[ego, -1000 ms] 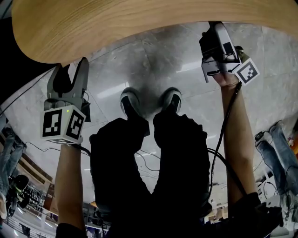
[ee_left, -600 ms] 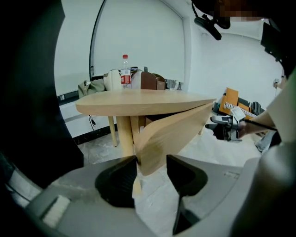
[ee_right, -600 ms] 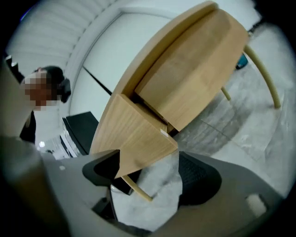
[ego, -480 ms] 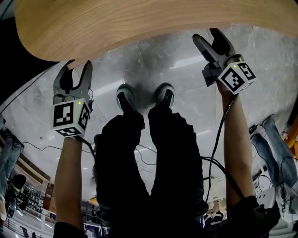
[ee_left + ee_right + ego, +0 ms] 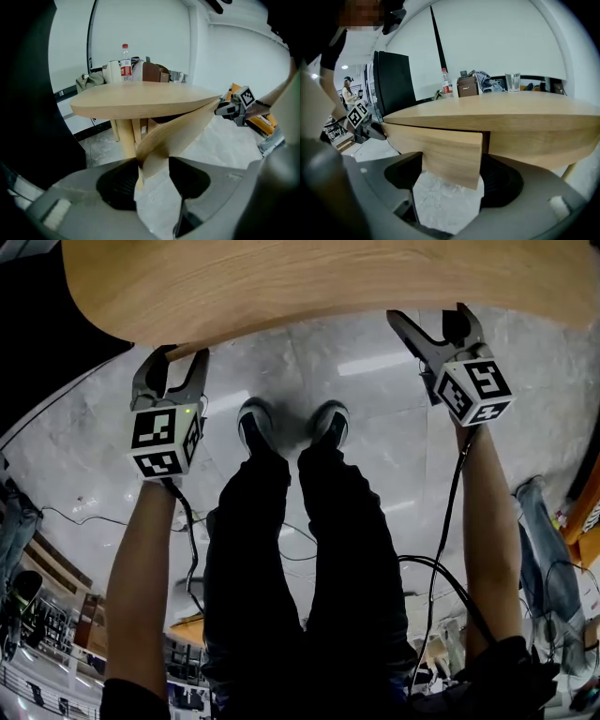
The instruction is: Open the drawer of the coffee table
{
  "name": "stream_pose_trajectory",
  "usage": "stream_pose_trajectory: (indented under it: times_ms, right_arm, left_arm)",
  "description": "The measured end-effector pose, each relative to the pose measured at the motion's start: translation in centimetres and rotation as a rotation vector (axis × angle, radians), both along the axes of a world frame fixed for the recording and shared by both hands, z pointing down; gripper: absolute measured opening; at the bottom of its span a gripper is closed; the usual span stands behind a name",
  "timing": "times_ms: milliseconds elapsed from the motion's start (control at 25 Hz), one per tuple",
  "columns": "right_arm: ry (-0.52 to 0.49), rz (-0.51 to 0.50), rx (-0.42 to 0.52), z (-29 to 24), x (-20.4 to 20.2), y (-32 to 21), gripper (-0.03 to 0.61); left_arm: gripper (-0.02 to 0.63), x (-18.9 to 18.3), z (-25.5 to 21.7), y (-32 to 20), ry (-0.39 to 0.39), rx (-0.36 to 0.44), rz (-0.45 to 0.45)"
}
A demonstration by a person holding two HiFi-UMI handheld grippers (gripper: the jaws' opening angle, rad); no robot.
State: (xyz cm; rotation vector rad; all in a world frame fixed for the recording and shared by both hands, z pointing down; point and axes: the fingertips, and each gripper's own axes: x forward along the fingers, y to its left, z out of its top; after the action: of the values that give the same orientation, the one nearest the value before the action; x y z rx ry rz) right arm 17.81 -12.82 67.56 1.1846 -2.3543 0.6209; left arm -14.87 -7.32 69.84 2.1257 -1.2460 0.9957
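The light wooden coffee table (image 5: pixel 328 287) fills the top of the head view. Its drawer front (image 5: pixel 436 145) hangs under the tabletop as a curved wooden band (image 5: pixel 178 131). My left gripper (image 5: pixel 173 360) points up at the table's left edge. The drawer front's left end sits edge-on between its open jaws (image 5: pixel 152 176), with gaps on both sides. My right gripper (image 5: pixel 428 315) is at the right edge. Its jaws (image 5: pixel 450 185) are closing around the drawer front's right end, and I see no pad pressing on the wood. Each gripper shows in the other's view (image 5: pixel 232 108) (image 5: pixel 365 126).
A water bottle (image 5: pixel 125 61), a brown box (image 5: pixel 468 86), a glass (image 5: pixel 512 82) and bags stand on the far side of the tabletop. The person's legs and shoes (image 5: pixel 291 423) are between my arms. Cables (image 5: pixel 431 559) trail over the marble floor. A black panel (image 5: pixel 393 79) stands behind.
Both grippers rose to the table's edge. The right one rolled from lying on its side to jaws up, its marker cube now facing the head camera. The left shifted right.
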Motion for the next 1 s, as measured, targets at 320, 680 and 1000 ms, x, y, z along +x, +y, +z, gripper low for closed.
stream_pose_trajectory:
  times_ms: [320,680,1000]
  right_arm:
    - [0.013,0.017,-0.049,0.3,-1.3,2.3,0.391]
    - [0.016,0.011,-0.142,-0.5,0.9,7.4,0.391]
    - [0.043,0.004,-0.203,0.4,0.9,13.3,0.393]
  left_arm:
    - [0.210,-1.4,0.4,2.3,0.012,-0.079,-0.038]
    - [0.210,0.8,-0.3,7.3,-0.010,-0.178,-0.029]
    - [0.210,0.7,0.4,13.2,-0.019,-0.222,-0.052]
